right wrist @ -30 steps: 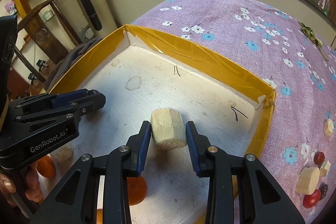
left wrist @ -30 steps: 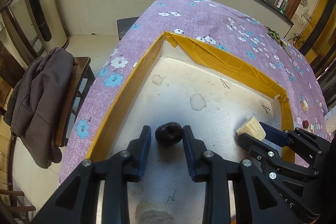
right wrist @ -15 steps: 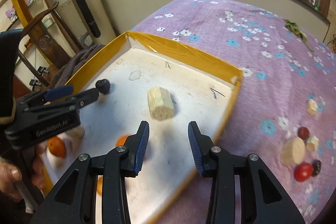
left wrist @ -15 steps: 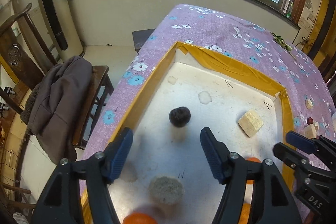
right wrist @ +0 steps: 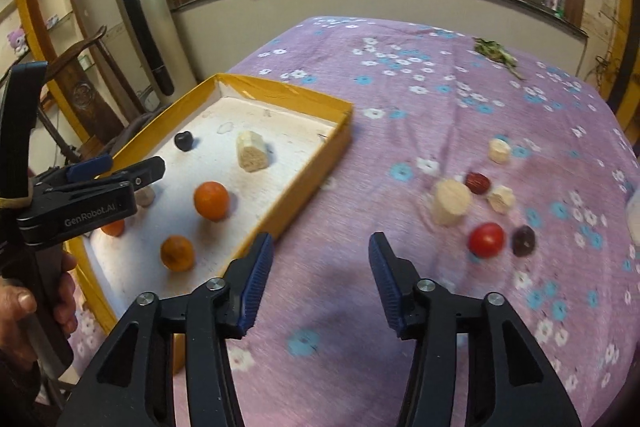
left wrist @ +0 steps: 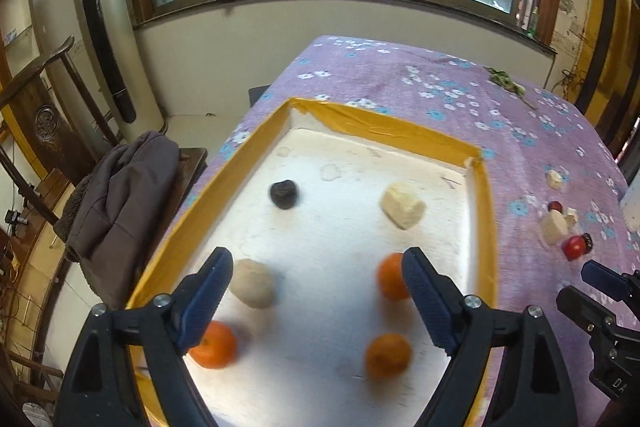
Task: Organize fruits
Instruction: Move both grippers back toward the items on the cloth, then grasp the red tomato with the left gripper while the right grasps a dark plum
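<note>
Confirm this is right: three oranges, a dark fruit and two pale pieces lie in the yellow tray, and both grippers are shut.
Not quite. Both the left gripper and the right gripper are open and empty, as each wrist view shows. The tray contents are as stated.

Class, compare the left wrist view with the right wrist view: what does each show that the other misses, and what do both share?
Only the left wrist view shows the grey jacket draped on a wooden chair. Only the right wrist view shows the hand gripping the left tool. Both show the yellow-edged white tray, its black round fruit, pale cut chunk and oranges, plus the red round fruit on the purple flowered cloth.
</note>
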Tool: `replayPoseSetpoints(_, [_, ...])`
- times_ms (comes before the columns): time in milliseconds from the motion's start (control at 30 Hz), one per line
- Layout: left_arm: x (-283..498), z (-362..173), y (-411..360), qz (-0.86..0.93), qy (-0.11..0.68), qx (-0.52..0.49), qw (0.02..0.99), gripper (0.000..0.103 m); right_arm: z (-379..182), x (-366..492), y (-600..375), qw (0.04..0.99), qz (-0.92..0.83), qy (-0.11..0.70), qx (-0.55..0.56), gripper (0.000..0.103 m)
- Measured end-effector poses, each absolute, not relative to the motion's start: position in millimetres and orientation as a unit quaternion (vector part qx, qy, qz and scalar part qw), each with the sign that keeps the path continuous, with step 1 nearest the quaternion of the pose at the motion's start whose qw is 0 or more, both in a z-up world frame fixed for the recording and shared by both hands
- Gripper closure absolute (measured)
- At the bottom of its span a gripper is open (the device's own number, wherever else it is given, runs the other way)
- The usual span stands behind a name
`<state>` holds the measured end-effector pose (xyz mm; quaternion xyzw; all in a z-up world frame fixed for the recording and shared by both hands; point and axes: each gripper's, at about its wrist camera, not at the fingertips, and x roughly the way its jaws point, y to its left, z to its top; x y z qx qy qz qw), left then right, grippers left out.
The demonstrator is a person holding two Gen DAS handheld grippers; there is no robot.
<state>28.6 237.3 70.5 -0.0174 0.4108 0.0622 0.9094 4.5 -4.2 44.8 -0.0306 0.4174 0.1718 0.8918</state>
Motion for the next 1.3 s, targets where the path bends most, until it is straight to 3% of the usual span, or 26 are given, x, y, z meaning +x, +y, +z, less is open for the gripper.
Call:
replayPoseSetpoints(200, [19,79,197,0.033,0.408,-0.003,0.913,0.009,47,-8,-53,0.901,0.132,0.413,-0.010,0.045])
replayPoseSetpoints(267, [17,81,183,0.022,0.407,0.002,0.913,0.008,47,-14,-68,0.904,0.117,0.412,-0.008,0.036])
replayPoseSetpoints(300, [16,81,176,0.017,0.408,0.005,0.913,0.008,48,-17,-78,0.909,0.101,0.405,-0.009,0.024])
replayPoseSetpoints(333, [15,81,169,0.012,0.410,0.008,0.912,0.008,49,-21,-84,0.912,0.092,0.399,-0.010,0.018])
replayPoseSetpoints(667, [14,71,116,-0.020,0.432,0.031,0.901,0.008,44,-16,-145,0.916,0.067,0.396,-0.003,0.015])
replayPoseSetpoints(867, [11,65,97,-0.029,0.449,0.037,0.892,0.008,28,22,-156,0.907,0.107,0.406,-0.014,0.015])
replayPoseSetpoints(1067, [11,58,83,-0.027,0.464,0.046,0.884,0.008,7,50,-150,0.890,0.155,0.423,-0.077,0.041])
replayPoseSetpoints(1300, [17,54,68,-0.026,0.474,0.040,0.879,0.008,-3,72,-155,0.874,0.212,0.431,-0.078,0.051])
